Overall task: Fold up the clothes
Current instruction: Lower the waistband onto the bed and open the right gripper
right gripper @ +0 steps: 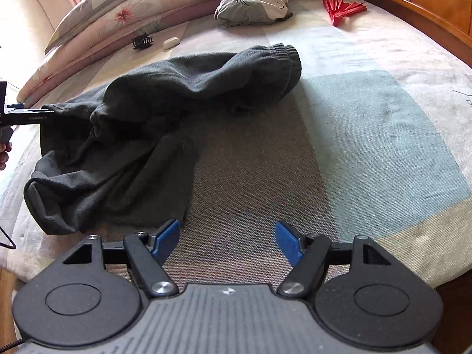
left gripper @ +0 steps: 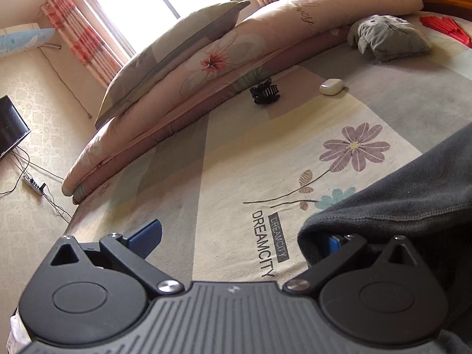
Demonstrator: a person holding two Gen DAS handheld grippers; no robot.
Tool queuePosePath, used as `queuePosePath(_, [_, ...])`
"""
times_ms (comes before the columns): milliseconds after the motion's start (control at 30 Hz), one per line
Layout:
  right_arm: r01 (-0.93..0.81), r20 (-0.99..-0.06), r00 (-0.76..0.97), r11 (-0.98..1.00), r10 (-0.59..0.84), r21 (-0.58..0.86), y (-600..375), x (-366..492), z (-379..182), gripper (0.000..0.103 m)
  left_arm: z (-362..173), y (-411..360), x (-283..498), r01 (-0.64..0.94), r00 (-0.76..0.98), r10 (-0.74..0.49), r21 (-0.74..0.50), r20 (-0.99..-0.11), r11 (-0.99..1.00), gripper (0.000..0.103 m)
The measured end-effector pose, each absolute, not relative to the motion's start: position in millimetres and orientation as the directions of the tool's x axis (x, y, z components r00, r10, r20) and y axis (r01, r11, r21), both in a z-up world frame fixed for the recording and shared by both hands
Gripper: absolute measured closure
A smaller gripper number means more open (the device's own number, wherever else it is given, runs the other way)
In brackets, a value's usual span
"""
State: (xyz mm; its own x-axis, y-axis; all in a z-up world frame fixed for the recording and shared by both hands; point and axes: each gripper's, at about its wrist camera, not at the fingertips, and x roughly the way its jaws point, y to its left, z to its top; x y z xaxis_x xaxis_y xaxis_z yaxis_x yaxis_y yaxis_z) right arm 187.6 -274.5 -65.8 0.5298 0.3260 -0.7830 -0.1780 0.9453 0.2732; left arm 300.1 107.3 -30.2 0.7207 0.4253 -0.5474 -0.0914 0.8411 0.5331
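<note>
Right wrist view: the dark trousers (right gripper: 141, 118) lie rumpled on the bed (right gripper: 368, 135). Our right claw (right gripper: 227, 240) hovers released just beside their near edge; the left claw (left gripper: 236, 236) gapes, cloth draped on one finger. We judge flattening comes next.

The right claw (right gripper: 227, 240) points steeply down with its jaws wide apart and nothing between its blue pads (right gripper: 168, 236). The left claw (left gripper: 242, 237) also stands spread; one pad (left gripper: 147, 237) is bare, the other (left gripper: 333, 240) is half hidden under dark cloth. A hand (right gripper: 3, 156) shows at the left claw's grip.
</note>
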Motion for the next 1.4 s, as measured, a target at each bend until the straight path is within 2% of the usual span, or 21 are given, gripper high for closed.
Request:
queuePosePath(100, [-0.183, -0.788, 0.52, 0.944, 0.329, 0.273, -271.2, 187.7, -69.0, 0.027, -42.4, 99.8, 294.6, -0.024, 0.72, 0.394, 0.547, -0.571, 0.837, 0.0])
queuePosePath(467, [-0.211, -0.804, 0.483, 0.937, 0.347, 0.278, -254.5, 192.3, -80.5, 0.026, -53.3, 96.8, 252.6, 0.119, 0.692, 0.272, 0.478, -0.668, 0.87, 0.0])
queuePosePath(800, [-0.211, -0.804, 0.482, 0.937, 0.348, 0.279, -254.4, 191.4, -84.5, 0.02, -63.7, 139.3, 293.9, -0.004, 0.636, 0.387, 0.499, -0.667, 0.867, 0.0])
queuePosePath(933, [-0.225, -0.806, 0.48, 0.937, 0.345, 0.267, -251.2, 190.4, -86.8, 0.012, -53.2, 145.0, 313.2, -0.049, 0.661, 0.45, 0.564, -0.601, 0.824, 0.0])
queuePosePath(1100, [-0.258, -0.816, 0.475, 0.938, 0.33, 0.23, -241.1, 190.4, -90.3, 0.0, -9.7, 141.8, 336.7, -0.166, 0.736, 0.523, 0.634, -0.429, 0.755, 0.0])
queuePosePath(1167, [-0.264, -0.817, 0.475, 0.938, 0.328, 0.224, -239.4, 190.7, -91.4, 0.0, 10.1, 139.0, 342.6, -0.206, 0.766, 0.528, 0.636, -0.368, 0.743, 0.0])
queuePosePath(1300, [-0.264, -0.816, 0.472, 0.937, 0.333, 0.23, -241.0, 192.1, -91.8, 0.0, 13.8, 130.8, 353.3, -0.17, 0.771, 0.524, 0.676, -0.362, 0.717, 0.0])
queuePosePath(1400, [-0.311, -0.817, 0.48, 0.933, 0.32, 0.182, -237.0, 187.0, -94.1, 0.0, -7.5, 126.7, 353.1, -0.102, 0.743, 0.525, 0.706, -0.414, 0.701, 0.0])
